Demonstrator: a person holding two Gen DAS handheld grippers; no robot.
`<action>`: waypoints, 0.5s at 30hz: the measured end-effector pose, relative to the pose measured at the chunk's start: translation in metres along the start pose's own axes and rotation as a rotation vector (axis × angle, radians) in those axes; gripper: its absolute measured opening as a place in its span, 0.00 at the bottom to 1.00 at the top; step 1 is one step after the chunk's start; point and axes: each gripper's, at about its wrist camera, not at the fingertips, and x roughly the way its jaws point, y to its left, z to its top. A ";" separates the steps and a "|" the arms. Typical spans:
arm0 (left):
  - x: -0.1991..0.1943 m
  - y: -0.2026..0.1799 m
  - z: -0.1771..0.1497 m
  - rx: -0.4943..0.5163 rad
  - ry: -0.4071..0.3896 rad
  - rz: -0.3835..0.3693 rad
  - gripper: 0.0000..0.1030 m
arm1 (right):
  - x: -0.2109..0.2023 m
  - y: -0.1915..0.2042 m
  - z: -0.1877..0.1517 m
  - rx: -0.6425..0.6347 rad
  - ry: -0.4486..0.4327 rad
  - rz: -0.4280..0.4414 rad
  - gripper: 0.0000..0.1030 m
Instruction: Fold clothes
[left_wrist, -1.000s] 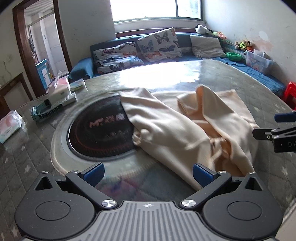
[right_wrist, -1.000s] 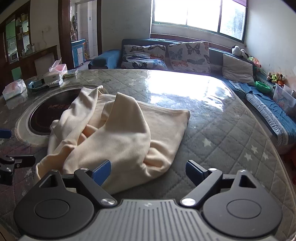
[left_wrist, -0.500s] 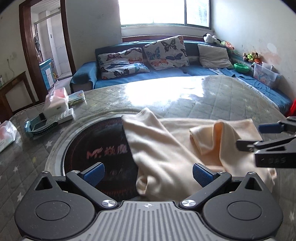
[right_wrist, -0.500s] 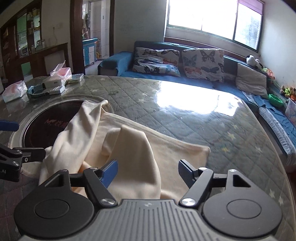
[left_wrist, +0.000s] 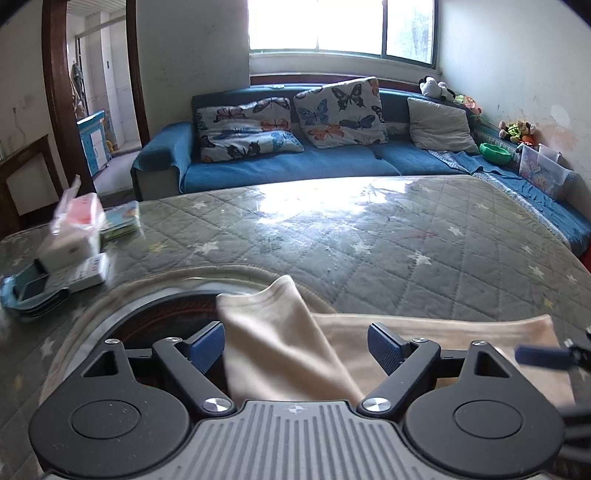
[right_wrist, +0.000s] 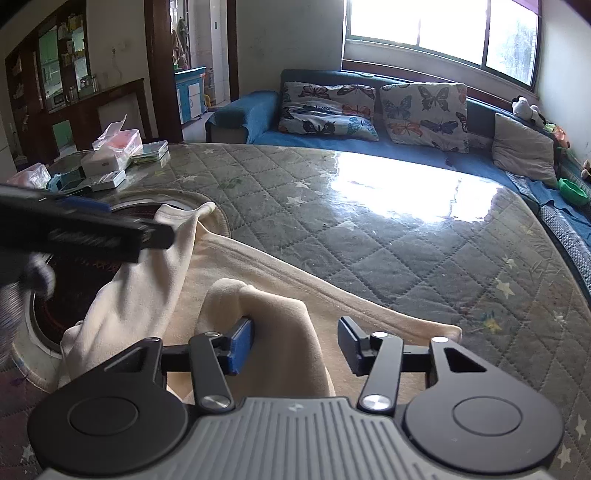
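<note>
A cream garment (left_wrist: 273, 325) lies crumpled on the quilted grey table (left_wrist: 369, 240), its left part over a round dark cooker plate (left_wrist: 166, 302). My left gripper (left_wrist: 295, 343) straddles a raised fold near the garment's far left corner. Its jaws are closing and the pads stand off the cloth. My right gripper (right_wrist: 295, 343) straddles another raised fold of the garment (right_wrist: 258, 306). Those jaws are closing too; the left pad touches the cloth and the right pad is apart from it. The left gripper (right_wrist: 92, 229) shows blurred at the left of the right wrist view.
Tissue packs and boxes (right_wrist: 114, 147) and a phone in a blue case (left_wrist: 33, 291) sit at the table's far left. A blue sofa (left_wrist: 295, 166) with butterfly cushions stands behind the table. Bare quilted table (right_wrist: 369, 240) stretches beyond the garment.
Both grippers have moved forward over the garment toward its far edge. Both pairs of jaws have narrowed, the right more, and a cloth fold now sits between each pair.
</note>
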 end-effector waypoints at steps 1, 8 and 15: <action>0.008 0.000 0.002 -0.007 0.011 0.001 0.84 | 0.001 0.000 0.000 -0.003 0.001 0.006 0.46; 0.048 0.008 0.001 -0.027 0.084 0.038 0.55 | 0.004 -0.003 -0.001 0.003 0.007 0.022 0.19; 0.047 0.028 -0.002 -0.113 0.090 -0.020 0.20 | -0.022 -0.019 -0.005 0.066 -0.052 -0.023 0.04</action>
